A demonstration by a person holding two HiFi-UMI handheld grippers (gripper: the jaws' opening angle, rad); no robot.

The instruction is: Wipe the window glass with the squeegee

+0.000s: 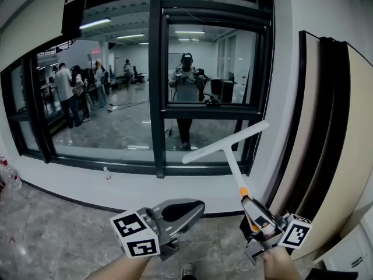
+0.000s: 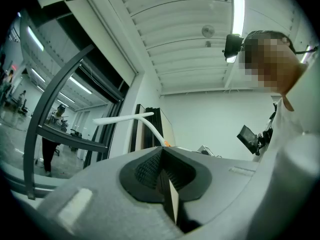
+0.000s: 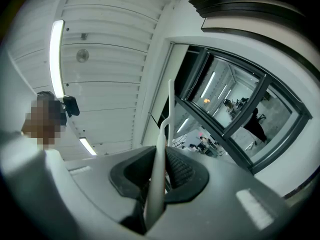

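- In the lower right of the head view, the right tool [image 1: 248, 203] is clamped on the white squeegee [image 1: 224, 147] just below the orange band of its handle; the right gripper view shows the handle pinched between the two ribbed pads [image 3: 181, 170]
- The handle rises up and to the left from the jaws; the T-shaped blade is tilted, its right end higher
- The blade lies in front of the lower right pane of the window glass [image 1: 116, 98], its right end over the dark window frame [image 1: 155, 86]; whether it touches the glass cannot be told
- The left tool [image 1: 198, 206] hangs low, just left of the right one, its jaws pressed together with nothing between them
- Dark-edged panels [image 1: 326, 133] lean close on the right
- To the left the white wall [image 1: 145, 188] under the sill and the grey floor [image 1: 58, 232] leave open room
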